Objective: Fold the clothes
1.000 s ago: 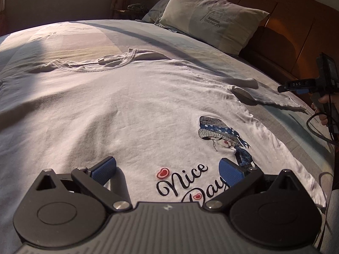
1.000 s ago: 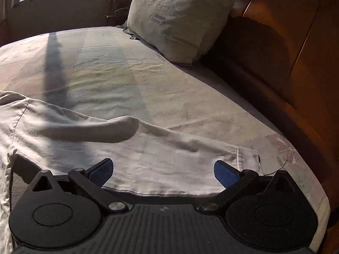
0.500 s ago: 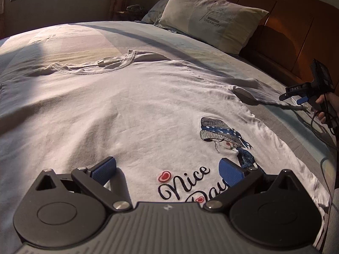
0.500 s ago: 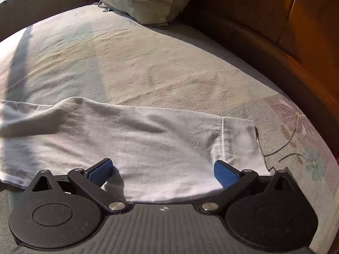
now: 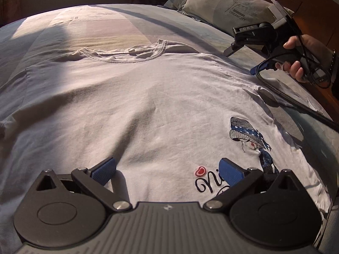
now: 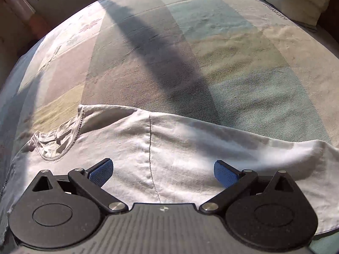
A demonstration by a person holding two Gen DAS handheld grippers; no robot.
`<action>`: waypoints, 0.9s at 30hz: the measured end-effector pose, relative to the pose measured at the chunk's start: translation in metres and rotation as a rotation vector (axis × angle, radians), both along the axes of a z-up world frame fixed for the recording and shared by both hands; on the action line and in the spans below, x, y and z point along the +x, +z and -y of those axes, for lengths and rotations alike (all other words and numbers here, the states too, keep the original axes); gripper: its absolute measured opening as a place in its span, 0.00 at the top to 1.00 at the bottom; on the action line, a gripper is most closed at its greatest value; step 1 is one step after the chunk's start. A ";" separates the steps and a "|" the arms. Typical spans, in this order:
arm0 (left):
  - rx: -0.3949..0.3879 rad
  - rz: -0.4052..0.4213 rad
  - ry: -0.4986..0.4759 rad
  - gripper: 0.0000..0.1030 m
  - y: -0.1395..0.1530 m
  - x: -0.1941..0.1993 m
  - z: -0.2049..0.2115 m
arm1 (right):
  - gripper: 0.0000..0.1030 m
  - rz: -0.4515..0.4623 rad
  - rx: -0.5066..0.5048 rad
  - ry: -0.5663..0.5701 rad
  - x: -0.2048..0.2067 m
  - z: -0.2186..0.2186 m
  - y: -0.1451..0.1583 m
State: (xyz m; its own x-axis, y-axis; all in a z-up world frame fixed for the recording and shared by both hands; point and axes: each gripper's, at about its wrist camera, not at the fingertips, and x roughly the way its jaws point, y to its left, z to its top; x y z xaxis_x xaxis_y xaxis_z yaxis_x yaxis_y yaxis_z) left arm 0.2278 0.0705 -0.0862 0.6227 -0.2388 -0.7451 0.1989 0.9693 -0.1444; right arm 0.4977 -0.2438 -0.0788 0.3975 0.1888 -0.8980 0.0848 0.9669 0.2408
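A white T-shirt (image 5: 137, 105) lies spread flat on the bed, collar (image 5: 131, 51) at the far end, a printed hat figure and "Nice Day" lettering near the right hem. My left gripper (image 5: 167, 170) hovers open over the shirt's lower middle, nothing between its blue pads. In the left wrist view the right gripper (image 5: 239, 48) is held by a hand (image 5: 300, 55) above the shirt's right shoulder. The right wrist view shows the right gripper (image 6: 163, 169) open over the shoulder seam (image 6: 150, 148) and sleeve (image 6: 286, 158), the collar (image 6: 61, 139) to its left.
A patchwork bedspread (image 6: 169, 53) covers the bed. A beige pillow (image 5: 228, 2) leans on the wooden headboard (image 5: 313, 6) at the back right. A black cable (image 5: 296, 103) trails from the right gripper across the sleeve. Wall and window lie beyond the bed's far side.
The right gripper has swung left from the sleeve end to over the shoulder, nearer the collar. The left gripper has shifted slightly forward over the shirt. Both stayed open.
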 end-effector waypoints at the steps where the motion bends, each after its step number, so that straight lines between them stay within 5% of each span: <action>1: 0.026 0.007 0.004 0.01 0.000 -0.003 -0.002 | 0.00 -0.016 -0.015 -0.004 0.006 -0.006 -0.007; 7: -0.010 0.007 0.038 0.01 -0.009 0.001 -0.016 | 0.00 0.133 -0.094 -0.010 0.029 -0.004 -0.024; 13: -0.051 0.005 0.046 0.01 -0.009 0.000 -0.022 | 0.00 0.240 0.059 0.035 -0.004 0.029 0.028; 16: -0.043 0.010 0.050 0.01 -0.009 0.000 -0.020 | 0.00 0.179 0.038 0.045 -0.020 0.045 0.039; 22: -0.006 0.028 0.035 0.01 -0.011 0.000 -0.015 | 0.00 0.100 0.008 -0.036 -0.013 0.068 -0.011; 27: -0.018 0.034 0.032 0.01 -0.011 0.002 -0.018 | 0.00 0.191 -0.123 -0.019 0.008 0.057 -0.029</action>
